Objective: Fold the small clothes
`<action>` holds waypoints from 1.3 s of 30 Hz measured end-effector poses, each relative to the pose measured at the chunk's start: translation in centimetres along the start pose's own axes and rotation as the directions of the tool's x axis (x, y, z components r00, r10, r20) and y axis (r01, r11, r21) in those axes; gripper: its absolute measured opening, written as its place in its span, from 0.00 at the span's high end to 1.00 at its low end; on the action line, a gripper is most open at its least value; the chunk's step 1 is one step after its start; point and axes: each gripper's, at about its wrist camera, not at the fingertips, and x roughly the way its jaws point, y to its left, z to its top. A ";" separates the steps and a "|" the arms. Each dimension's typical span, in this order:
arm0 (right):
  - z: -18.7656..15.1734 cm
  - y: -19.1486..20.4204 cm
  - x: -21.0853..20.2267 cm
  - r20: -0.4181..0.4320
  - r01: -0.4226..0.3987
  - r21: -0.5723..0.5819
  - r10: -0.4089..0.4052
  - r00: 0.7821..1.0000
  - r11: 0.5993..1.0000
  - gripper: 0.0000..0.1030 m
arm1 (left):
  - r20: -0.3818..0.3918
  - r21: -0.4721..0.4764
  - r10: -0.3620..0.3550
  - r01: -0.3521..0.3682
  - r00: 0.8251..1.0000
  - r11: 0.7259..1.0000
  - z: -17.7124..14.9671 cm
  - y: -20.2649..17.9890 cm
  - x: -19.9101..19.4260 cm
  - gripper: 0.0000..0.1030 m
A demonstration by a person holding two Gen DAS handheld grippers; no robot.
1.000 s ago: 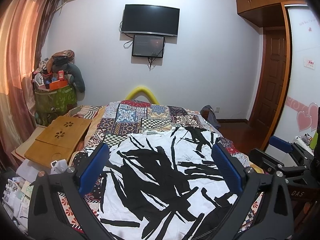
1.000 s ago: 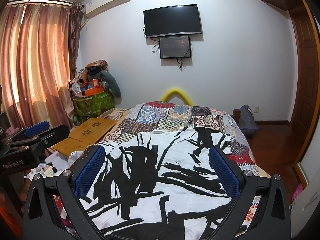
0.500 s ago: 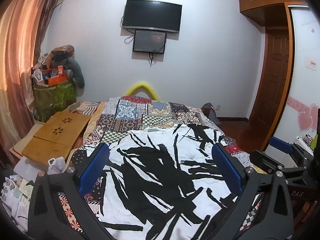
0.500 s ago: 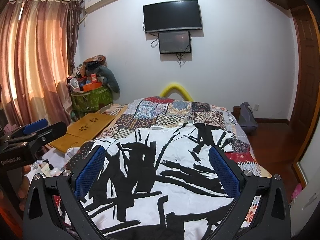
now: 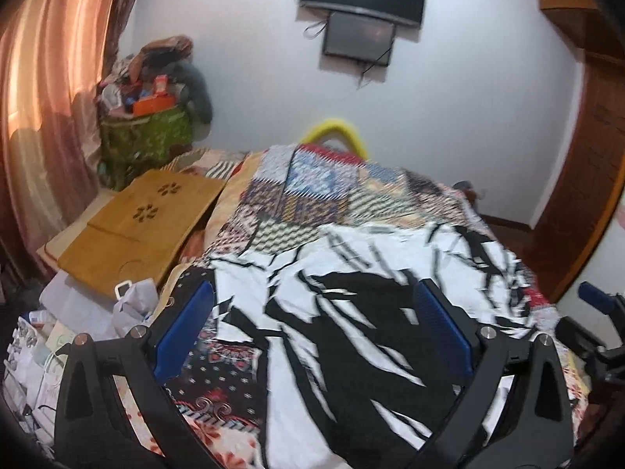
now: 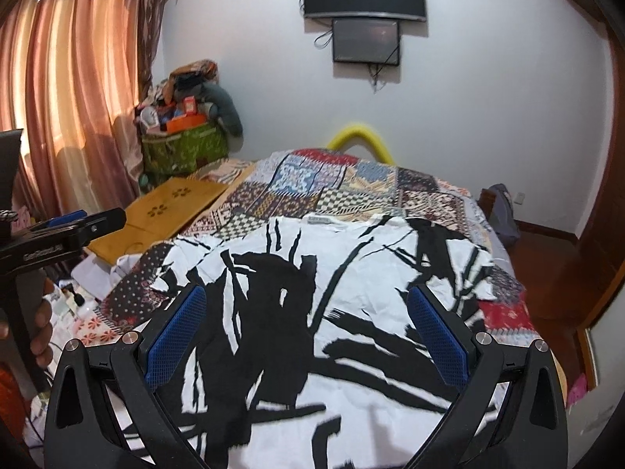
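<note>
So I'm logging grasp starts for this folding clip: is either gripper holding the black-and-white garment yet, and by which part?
Nothing is held. The left gripper and right gripper are both open above the garment, which lies spread flat on the bed.

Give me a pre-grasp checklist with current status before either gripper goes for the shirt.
1. Left gripper open, holding nothing: ok.
2. Right gripper open, holding nothing: ok.
3. Black-and-white shirt spread flat on the patchwork bedspread: ok.
4. Left sleeve smooth: not ok, rumpled.
5. Near hem visible: cannot tell, cut off below both views.
6. Left wrist view sharp enough to aim: not ok, motion blur.
</note>
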 end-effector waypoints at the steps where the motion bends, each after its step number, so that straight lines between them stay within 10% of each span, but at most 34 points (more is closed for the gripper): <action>1: 0.1 0.1 0.6 -0.009 -0.005 -0.004 0.005 1.000 1.000 0.03 | -0.018 -0.002 0.007 -0.007 1.000 1.000 0.1 0.6 1.0 0.00; 14: 3.6 0.2 13.4 -0.237 -0.170 -0.062 0.151 0.960 0.983 0.19 | -0.320 -0.066 0.082 -0.108 0.944 0.992 -1.1 8.6 14.5 0.06; 22: 2.6 0.7 20.6 -0.399 -0.246 -0.068 0.200 0.895 0.967 0.33 | -0.503 -0.147 -0.001 -0.084 0.865 0.985 -4.5 10.7 17.1 0.24; 30: 0.4 1.2 24.2 -0.504 -0.298 -0.088 0.215 0.837 0.950 0.38 | -0.559 -0.380 -0.230 0.000 0.797 0.925 -7.2 11.3 17.9 0.54; 35: -0.2 0.8 24.9 -0.523 -0.311 -0.080 0.226 0.822 0.947 0.44 | -0.539 -0.478 -0.323 0.032 0.778 0.878 -7.2 11.5 19.8 0.60; 39: -0.3 0.5 24.9 -0.524 -0.318 -0.073 0.235 0.819 0.945 0.48 | -0.519 -0.491 -0.304 0.013 0.799 0.871 -6.8 12.6 21.0 0.83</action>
